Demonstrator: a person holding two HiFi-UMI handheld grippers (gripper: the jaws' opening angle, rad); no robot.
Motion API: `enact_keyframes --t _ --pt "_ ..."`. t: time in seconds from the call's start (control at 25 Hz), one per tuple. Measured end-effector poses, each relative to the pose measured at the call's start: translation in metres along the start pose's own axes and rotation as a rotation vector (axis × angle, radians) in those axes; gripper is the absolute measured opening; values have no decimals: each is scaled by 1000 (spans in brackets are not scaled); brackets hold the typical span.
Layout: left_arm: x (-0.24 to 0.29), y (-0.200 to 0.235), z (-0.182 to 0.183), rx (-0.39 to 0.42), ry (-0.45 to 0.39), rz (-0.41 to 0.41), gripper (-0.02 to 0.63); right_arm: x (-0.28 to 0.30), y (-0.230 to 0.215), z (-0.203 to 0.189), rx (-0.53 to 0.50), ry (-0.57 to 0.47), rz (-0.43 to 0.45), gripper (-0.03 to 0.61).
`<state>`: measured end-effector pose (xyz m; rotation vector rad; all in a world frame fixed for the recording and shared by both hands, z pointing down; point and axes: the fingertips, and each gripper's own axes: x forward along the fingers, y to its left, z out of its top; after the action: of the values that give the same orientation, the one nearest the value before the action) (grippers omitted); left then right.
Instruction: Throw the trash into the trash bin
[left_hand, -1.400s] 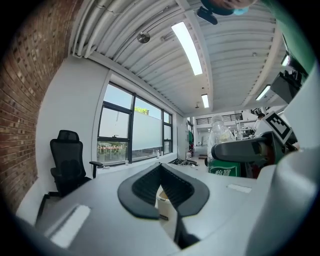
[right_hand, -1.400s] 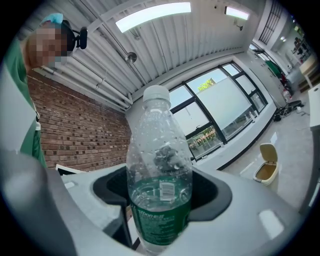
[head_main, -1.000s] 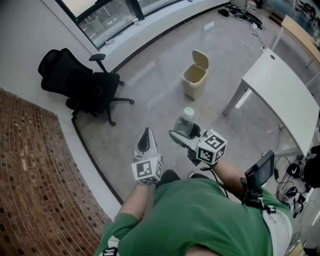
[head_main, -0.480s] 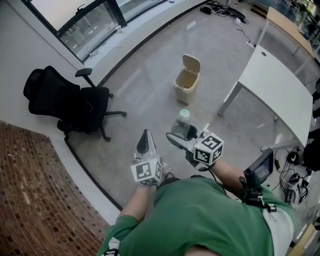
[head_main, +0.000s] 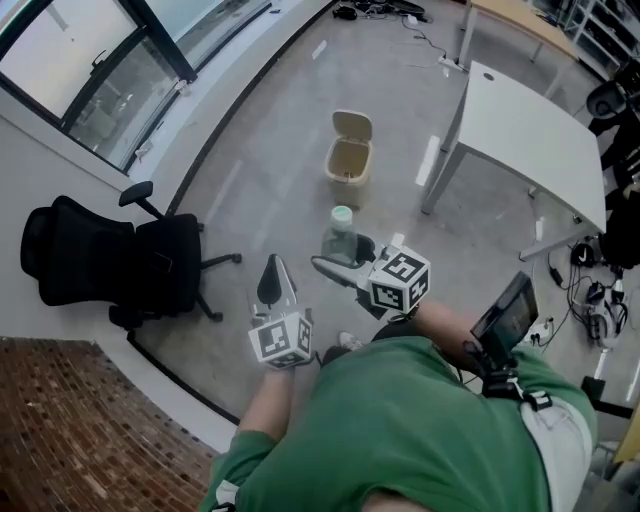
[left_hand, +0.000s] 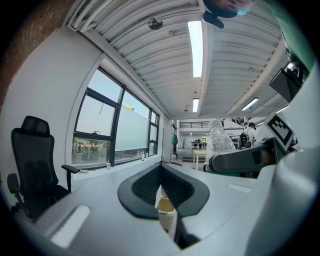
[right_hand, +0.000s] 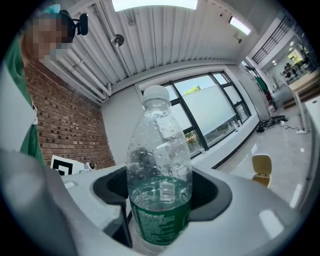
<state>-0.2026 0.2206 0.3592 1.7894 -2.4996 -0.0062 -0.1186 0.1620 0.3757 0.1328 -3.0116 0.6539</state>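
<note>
My right gripper is shut on a clear plastic bottle with a white cap and a green label, held upright above the floor. The same bottle shows at the right of the left gripper view. My left gripper is shut with nothing between its jaws, a little left of the right one. The beige trash bin stands on the floor ahead with its lid flipped up, a short way beyond the bottle.
A white table stands right of the bin. A black office chair sits at the left near the windows. A brick wall is at the lower left. Cables lie on the floor at the right.
The view has moved forward and turned: the bin, chair and table have shifted in the picture, and the bin is slightly nearer the bottle. Both grippers keep their hold and spacing.
</note>
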Motion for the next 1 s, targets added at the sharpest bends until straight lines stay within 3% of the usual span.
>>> enact_keyframes --t 0.52,1.0 --pt "32 18 -4 -15 14 -77 6 39 -11 1 7 11 -59 328" --pt "111 -9 -5 3 12 -98 6 49 -81 37 20 -25 -54 328"
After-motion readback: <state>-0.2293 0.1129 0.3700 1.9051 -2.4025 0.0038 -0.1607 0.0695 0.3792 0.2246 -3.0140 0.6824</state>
